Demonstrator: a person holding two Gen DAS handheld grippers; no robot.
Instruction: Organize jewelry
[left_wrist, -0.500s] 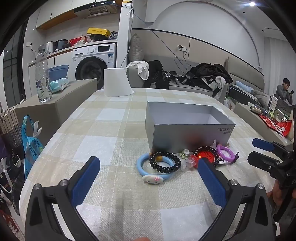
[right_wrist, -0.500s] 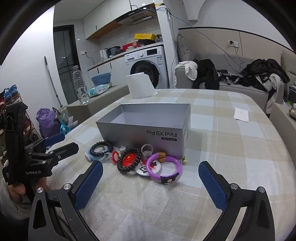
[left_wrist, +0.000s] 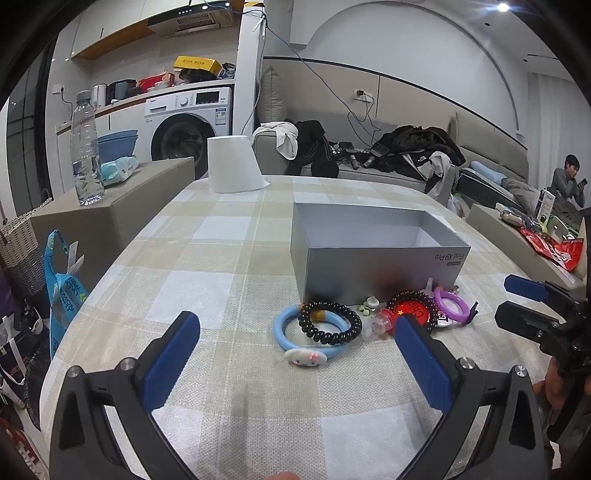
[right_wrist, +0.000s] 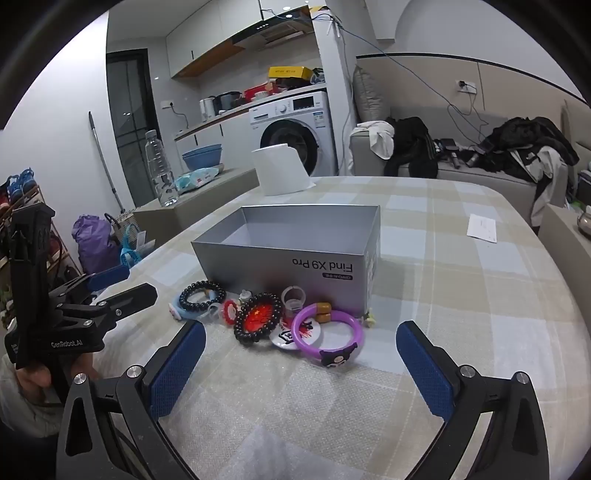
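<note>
An open grey box (left_wrist: 373, 266) (right_wrist: 291, 258) stands on the checked table, empty as far as I see. Before it lie a blue bangle (left_wrist: 284, 334) with a black bead bracelet (left_wrist: 330, 322) on it, a second black bead bracelet around a red badge (left_wrist: 412, 304) (right_wrist: 258, 317), and a purple bangle (left_wrist: 451, 302) (right_wrist: 327, 332). My left gripper (left_wrist: 297, 363) is open, just short of the blue bangle. My right gripper (right_wrist: 301, 363) is open, just short of the purple bangle. Each gripper shows in the other's view: the right one (left_wrist: 524, 306), the left one (right_wrist: 114, 284).
A white paper roll (left_wrist: 234, 164) stands at the table's far edge. A white slip (right_wrist: 482, 228) lies on the table at the right. A water bottle (left_wrist: 85, 147) stands on a side counter at the left. A sofa with clothes is behind.
Both grippers have hardly moved; the jewelry and box lie as before.
</note>
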